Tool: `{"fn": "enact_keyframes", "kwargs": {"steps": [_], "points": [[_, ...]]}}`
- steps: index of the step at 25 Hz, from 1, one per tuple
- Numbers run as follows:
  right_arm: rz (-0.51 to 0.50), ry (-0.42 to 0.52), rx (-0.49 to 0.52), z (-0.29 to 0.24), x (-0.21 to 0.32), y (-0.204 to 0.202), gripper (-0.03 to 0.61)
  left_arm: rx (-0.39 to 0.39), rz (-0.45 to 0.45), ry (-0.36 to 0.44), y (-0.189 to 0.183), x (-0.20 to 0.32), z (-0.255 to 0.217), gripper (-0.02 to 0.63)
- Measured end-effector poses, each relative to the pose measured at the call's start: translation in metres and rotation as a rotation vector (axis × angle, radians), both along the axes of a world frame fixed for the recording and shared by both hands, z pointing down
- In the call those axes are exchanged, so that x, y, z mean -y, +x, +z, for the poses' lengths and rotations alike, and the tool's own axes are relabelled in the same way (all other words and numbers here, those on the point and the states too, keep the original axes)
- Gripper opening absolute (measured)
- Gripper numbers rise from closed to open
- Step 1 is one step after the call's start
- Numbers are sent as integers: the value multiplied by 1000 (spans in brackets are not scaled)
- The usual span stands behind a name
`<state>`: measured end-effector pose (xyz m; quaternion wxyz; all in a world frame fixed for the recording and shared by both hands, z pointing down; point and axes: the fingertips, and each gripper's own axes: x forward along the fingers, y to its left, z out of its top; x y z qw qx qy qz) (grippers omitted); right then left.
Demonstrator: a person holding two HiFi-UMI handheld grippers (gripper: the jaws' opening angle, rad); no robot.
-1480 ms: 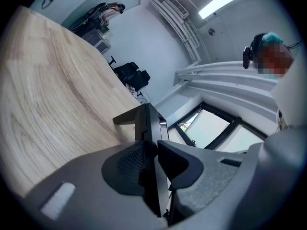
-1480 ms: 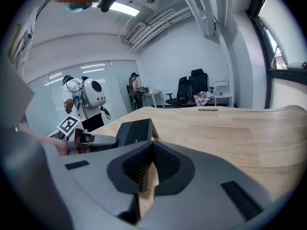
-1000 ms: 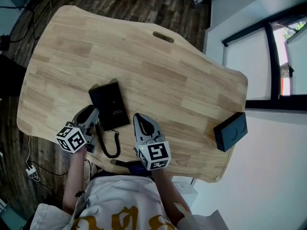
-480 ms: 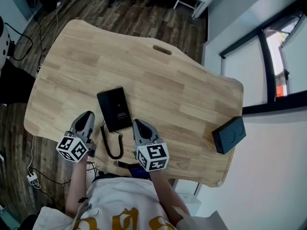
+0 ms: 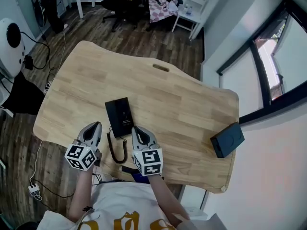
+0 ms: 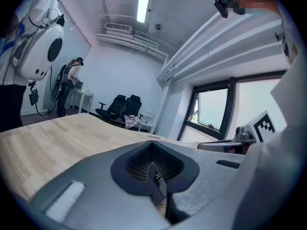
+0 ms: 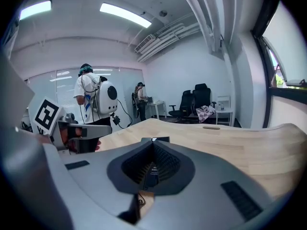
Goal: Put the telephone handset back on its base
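**A:** What has changed in the last second?

**B:** Mostly the left gripper (image 5: 96, 125). A second ago its jaws stood wide, with the tip right against the near left edge of the telephone (image 5: 120, 116). Now it sits back from the telephone, to the near left and clear of it. Its jaws are pressed together with nothing between them.

**A:** And the right gripper (image 5: 135, 128)?

**B:** It has hardly moved relative to the telephone. Its tip is just beside the near right corner, as before. Its jaws are together and hold nothing, and its own view shows the telephone straight beyond them.

**A:** Where is the telephone itself?

**B:** It lies flat on the table (image 5: 182, 104), just beyond the two gripper tips and between them. From above it reads as one black slab, and I can't tell its parts apart. It has not shifted on the wood since the earlier pictures.

**A:** What about the cord (image 5: 115, 149)?

**B:** It loops off the telephone's near left corner towards the person, the same shape as before. The left gripper no longer crowds it.

**A:** Anything else?

**B:** A black box (image 5: 227, 139) sits well to the right of the telephone at the table's edge, unchanged. The head has tilted up too, so more floor shows beyond the telephone's far side.
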<state>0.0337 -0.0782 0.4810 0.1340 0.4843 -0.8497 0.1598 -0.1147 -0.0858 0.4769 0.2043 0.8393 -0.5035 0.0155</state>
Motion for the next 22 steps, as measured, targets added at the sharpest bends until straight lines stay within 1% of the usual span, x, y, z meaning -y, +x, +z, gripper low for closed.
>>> {"fn": "enact_keyframes", "kwargs": {"steps": [3, 5, 8, 11, 14, 16, 19, 22], "points": [[6, 23, 17, -13, -11, 2, 6, -63, -45, 17, -7, -12, -24, 3], [19, 45, 38, -21, -16, 7, 6, -83, -52, 40, -12, -20, -42, 3], [35, 79, 18, -31, -18, 13, 6, -45, -50, 56, -12, -27, -54, 3], [26, 123, -20, -42, -21, 13, 6, -4, -54, 52, -13, -34, -53, 3], [34, 153, -13, -54, -26, 16, 6, -8, -64, 46, -15, -42, -50, 3], [44, 156, -14, -55, -29, 19, 6, 6, -68, 50, -12, -45, -49, 3], [47, 146, -31, -53, -36, 19, 6, 58, -59, 62, -7, -49, -49, 3], [31, 146, -58, -52, -41, 15, 6, 57, -47, 65, -3, -49, -51, 3]]}}
